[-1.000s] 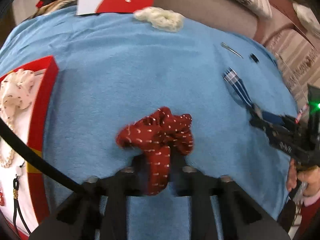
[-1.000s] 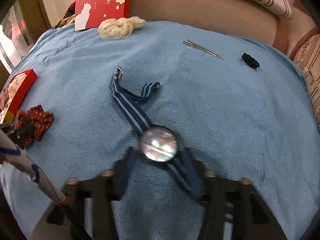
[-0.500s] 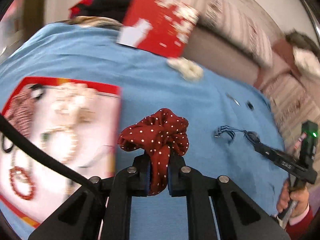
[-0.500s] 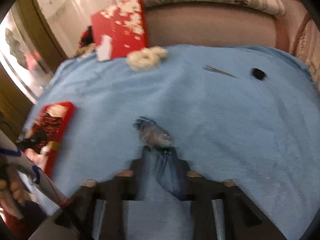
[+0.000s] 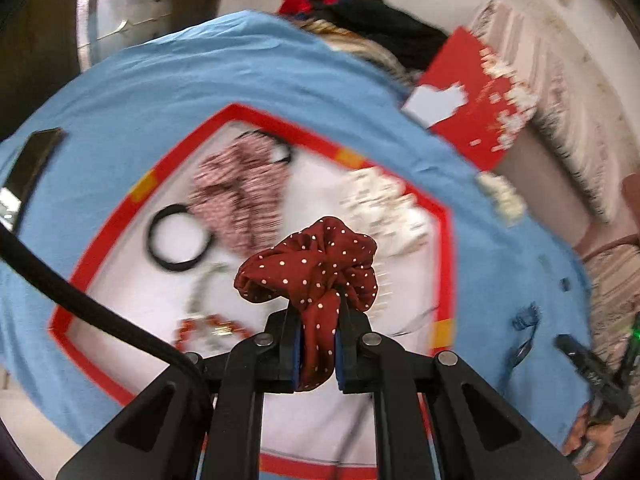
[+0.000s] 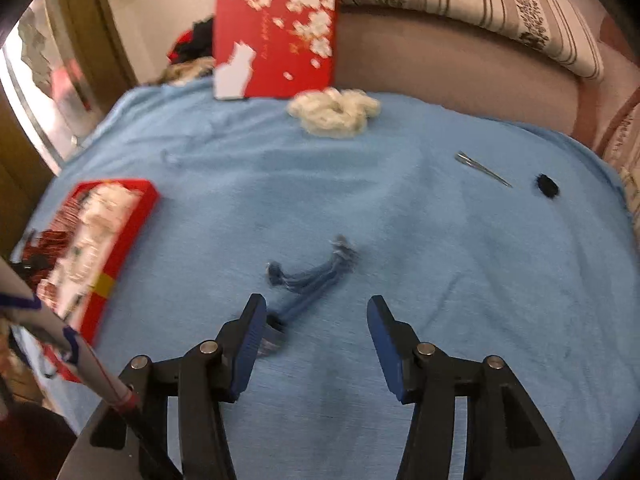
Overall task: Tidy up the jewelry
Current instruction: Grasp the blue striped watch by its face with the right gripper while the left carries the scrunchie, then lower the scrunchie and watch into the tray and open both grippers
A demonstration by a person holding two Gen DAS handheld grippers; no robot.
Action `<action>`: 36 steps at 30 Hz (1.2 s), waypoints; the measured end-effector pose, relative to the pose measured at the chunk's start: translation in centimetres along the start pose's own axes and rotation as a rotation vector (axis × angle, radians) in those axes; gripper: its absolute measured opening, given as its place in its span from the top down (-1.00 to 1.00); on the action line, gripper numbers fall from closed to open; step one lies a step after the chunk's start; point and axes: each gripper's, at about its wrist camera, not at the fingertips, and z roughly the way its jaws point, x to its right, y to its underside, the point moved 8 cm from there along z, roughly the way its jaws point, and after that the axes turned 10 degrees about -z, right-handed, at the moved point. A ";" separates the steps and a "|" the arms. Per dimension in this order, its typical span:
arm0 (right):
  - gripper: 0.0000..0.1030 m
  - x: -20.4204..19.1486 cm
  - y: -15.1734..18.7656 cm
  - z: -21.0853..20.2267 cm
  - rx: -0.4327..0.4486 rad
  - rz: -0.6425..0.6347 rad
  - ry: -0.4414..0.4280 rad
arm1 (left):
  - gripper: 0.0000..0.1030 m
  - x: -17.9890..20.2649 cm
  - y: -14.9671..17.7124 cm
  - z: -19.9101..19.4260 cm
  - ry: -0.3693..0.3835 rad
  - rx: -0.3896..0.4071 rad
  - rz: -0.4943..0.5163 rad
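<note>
My left gripper point(image 5: 317, 316) is shut on a dark red polka-dot scrunchie point(image 5: 310, 264) and holds it above the red-rimmed jewelry box point(image 5: 280, 120). The box holds a pink patterned scrunchie point(image 5: 240, 196), a black hair tie point(image 5: 178, 240), white beads point(image 5: 384, 204) and a red bracelet point(image 5: 208, 330). My right gripper point(image 6: 316, 316) is open and empty, just above the blue-strapped watch point(image 6: 308, 284) lying on the blue cloth; its left finger point(image 6: 250, 336) is next to the watch face. The box also shows at the left of the right wrist view point(image 6: 100, 240).
A red box lid point(image 6: 276, 40) leans at the back against the sofa. A cream scrunchie point(image 6: 334, 112), a metal hair clip point(image 6: 482, 168) and a small black item point(image 6: 547, 186) lie on the blue cloth point(image 6: 440, 260). A dark phone point(image 5: 30, 164) lies left of the box.
My left gripper carried the red scrunchie left, from the cloth to above the box. My right gripper lifted the watch briefly, then opened; the watch lies bunched on the cloth.
</note>
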 end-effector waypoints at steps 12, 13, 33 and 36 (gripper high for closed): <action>-0.14 -2.5 0.7 2.7 -0.044 0.226 -0.201 | 0.44 -3.7 -0.6 0.3 -0.089 0.024 -0.092; -0.15 -2.9 0.7 3.0 -0.046 0.235 -0.202 | 0.43 -3.5 -0.7 0.0 -0.071 0.036 -0.090; 0.08 -5.6 -1.2 1.1 0.063 0.194 -0.054 | 0.43 -4.2 -3.4 -4.0 -0.003 0.214 -0.176; 0.08 -7.0 -3.6 -1.5 0.132 0.175 -0.101 | 0.43 -4.9 -3.6 -4.1 0.003 0.219 -0.210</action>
